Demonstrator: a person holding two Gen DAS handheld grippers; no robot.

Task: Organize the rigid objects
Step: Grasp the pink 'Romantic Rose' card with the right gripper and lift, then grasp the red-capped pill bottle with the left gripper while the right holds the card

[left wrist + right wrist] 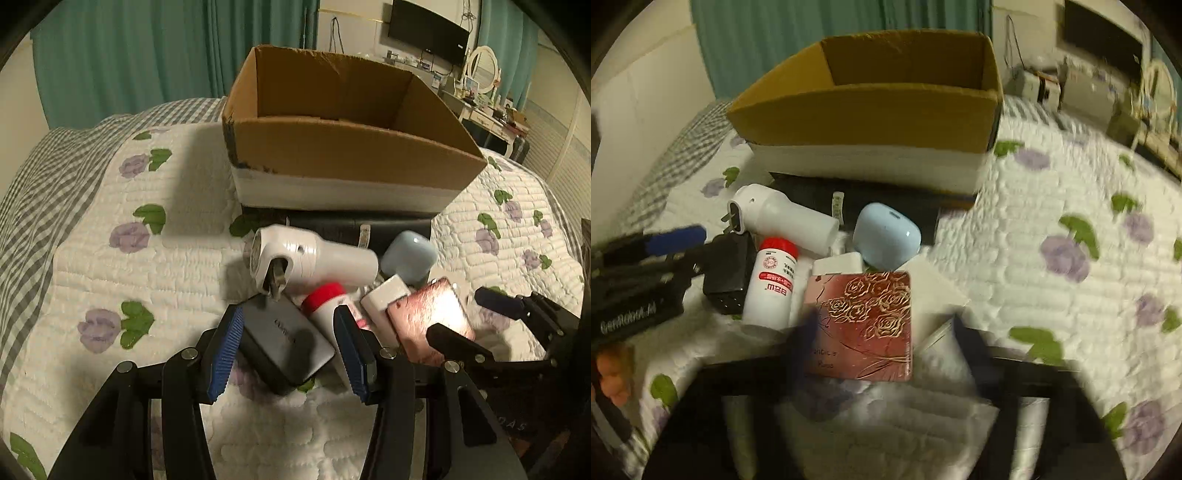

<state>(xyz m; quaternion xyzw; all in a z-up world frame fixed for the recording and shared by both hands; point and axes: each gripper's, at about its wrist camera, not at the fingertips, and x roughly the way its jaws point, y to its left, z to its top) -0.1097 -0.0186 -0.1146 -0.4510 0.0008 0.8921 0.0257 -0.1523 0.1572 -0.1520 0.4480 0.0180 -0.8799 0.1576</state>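
A pile of small objects lies on the quilted bed in front of an open cardboard box (354,155) (871,110). My left gripper (288,350) is open, its blue pads on either side of a dark grey charger block (284,339) (729,273). Beside the block are a white plug-in device (314,258) (783,218), a white bottle with a red cap (325,299) (772,284), a pale blue case (408,254) (886,236) and a white adapter (384,299). My right gripper (886,354) is open around a pink rose-patterned box (864,325) (432,317); its fingers are blurred.
A dark flat case (347,225) lies under the box's front edge. The floral quilt (147,258) spreads left and right. Teal curtains, a wall TV and a dresser with a mirror (480,66) stand behind the bed.
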